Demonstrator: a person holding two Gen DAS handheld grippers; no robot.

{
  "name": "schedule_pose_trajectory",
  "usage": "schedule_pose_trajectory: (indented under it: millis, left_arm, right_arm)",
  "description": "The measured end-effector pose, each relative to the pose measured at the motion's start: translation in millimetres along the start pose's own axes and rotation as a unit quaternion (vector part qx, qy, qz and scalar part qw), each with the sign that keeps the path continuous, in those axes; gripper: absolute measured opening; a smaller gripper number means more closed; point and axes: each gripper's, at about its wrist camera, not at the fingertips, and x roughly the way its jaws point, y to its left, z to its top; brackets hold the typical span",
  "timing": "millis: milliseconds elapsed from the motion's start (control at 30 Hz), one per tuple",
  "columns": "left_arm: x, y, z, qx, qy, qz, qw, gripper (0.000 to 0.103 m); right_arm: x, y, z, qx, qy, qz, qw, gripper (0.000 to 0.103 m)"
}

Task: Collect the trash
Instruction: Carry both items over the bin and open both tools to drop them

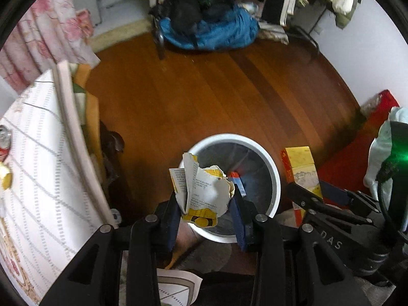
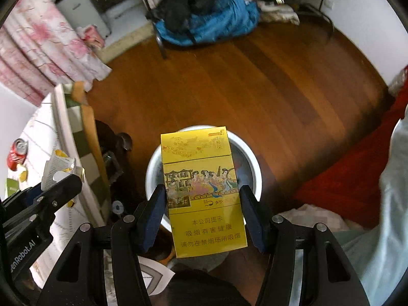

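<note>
step: both loads over white bin (image 1: 274, 178) | left hand-held gripper (image 1: 206, 204) clenched on torn wrapper (image 1: 204, 191) | right hand-held gripper (image 2: 201, 209) grasping yellow cigarette box (image 2: 204, 193) | next: release both so they drop inside rim

Your left gripper (image 1: 207, 204), low in the frame, pinches a crumpled yellow-and-white wrapper (image 1: 201, 191) over the white bin (image 1: 274, 178). At lower right, your right gripper (image 1: 315, 191) grips a yellow box (image 1: 302, 168).
</note>
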Motion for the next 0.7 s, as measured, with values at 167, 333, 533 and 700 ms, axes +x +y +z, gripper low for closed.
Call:
schedule_pose_trajectory:
  millis: [167, 333, 533, 700]
  left_arm:
    - [13.9, -10.4, 1.5, -0.003, 0.021, -0.009, 0.9997, 0.040]
    - [15.3, -12.5, 4.5, -0.002, 0.019, 0.006, 0.9998, 0.076]
    - [12.6, -6.5, 4.0, -0.002, 0.013, 0.028, 0.9995, 0.098]
    - [3.1, -1.8, 1.6, -0.003, 0.008, 0.034, 0.9994, 0.098]
  right_arm:
    - [34.2, -23.1, 6.9, 0.019, 0.022, 0.002, 1.000, 0.060]
    - [58.7, -39.7, 14.2, 0.034, 0.047, 0.023, 0.998, 0.063]
    - [64.7, -42.8, 9.5, 0.032, 0.059, 0.002, 0.998, 0.102]
    - [55.3, -39.6, 4.5, 0.029, 0.064, -0.013, 0.997, 0.102]
